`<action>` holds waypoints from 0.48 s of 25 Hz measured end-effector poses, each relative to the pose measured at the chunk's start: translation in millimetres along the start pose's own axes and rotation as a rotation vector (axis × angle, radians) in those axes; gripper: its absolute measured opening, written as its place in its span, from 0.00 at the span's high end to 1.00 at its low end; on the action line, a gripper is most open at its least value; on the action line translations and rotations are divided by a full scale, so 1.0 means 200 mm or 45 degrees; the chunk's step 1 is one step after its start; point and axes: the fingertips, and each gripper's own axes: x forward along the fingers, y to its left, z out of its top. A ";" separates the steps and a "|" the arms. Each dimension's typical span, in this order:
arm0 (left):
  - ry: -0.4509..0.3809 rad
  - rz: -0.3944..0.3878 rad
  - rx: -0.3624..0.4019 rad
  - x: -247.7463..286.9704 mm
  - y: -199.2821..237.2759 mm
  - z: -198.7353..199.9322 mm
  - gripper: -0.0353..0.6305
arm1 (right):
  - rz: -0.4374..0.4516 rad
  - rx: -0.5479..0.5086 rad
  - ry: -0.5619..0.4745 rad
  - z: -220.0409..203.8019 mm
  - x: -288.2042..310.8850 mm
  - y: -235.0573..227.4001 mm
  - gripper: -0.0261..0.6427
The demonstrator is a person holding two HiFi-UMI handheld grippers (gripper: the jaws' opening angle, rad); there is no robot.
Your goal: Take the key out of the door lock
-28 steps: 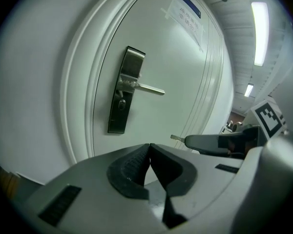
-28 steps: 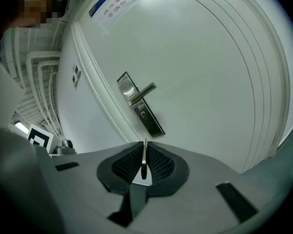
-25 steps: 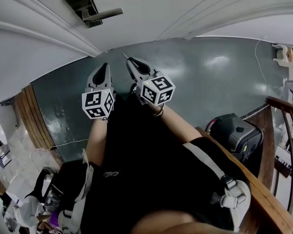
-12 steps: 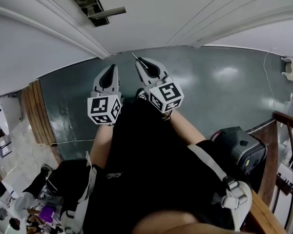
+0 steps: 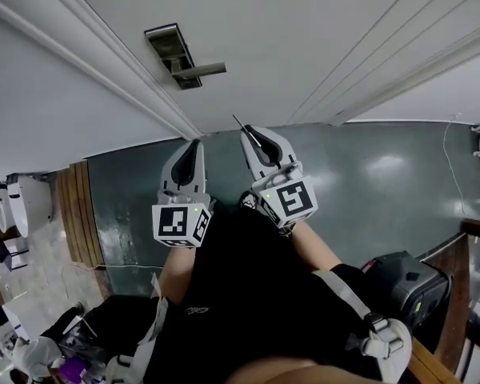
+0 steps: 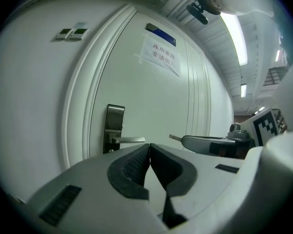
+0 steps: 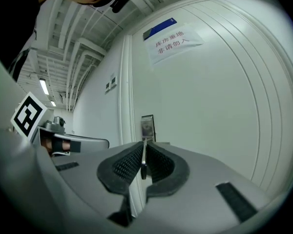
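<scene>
Both grippers have come up since the earlier frames, and in the head view the lock plate and lever now sit lower in the picture, closer to them. The key (image 7: 143, 160) is out of the lock. It stands on edge as a thin metal strip clenched between the pads of the right gripper (image 5: 250, 134), whose jaws are pressed onto it from both sides. In the head view its slim tip pokes out past the jaw ends toward the door (image 5: 320, 30), apart from the lock.

Just beside it, the left gripper (image 6: 149, 146) points the same way, its jaws clenched pad against pad with nothing between them.

Ahead of both, the lock plate (image 5: 170, 48) is a dark metal strip near the door's edge by the frame. The lever handle (image 5: 202, 71) juts from it across the door panel. Higher on the door hangs a paper notice (image 6: 158, 53). Below the grippers lies a grey-green floor (image 5: 368, 174).
</scene>
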 end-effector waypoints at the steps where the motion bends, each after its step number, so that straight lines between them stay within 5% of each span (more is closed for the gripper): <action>1: -0.014 -0.005 0.005 0.00 -0.01 0.02 0.91 | -0.002 -0.001 -0.012 0.02 0.00 0.00 0.92; 12: -0.070 -0.036 0.026 0.03 -0.03 0.09 0.91 | -0.040 -0.072 -0.092 0.15 0.00 0.00 0.92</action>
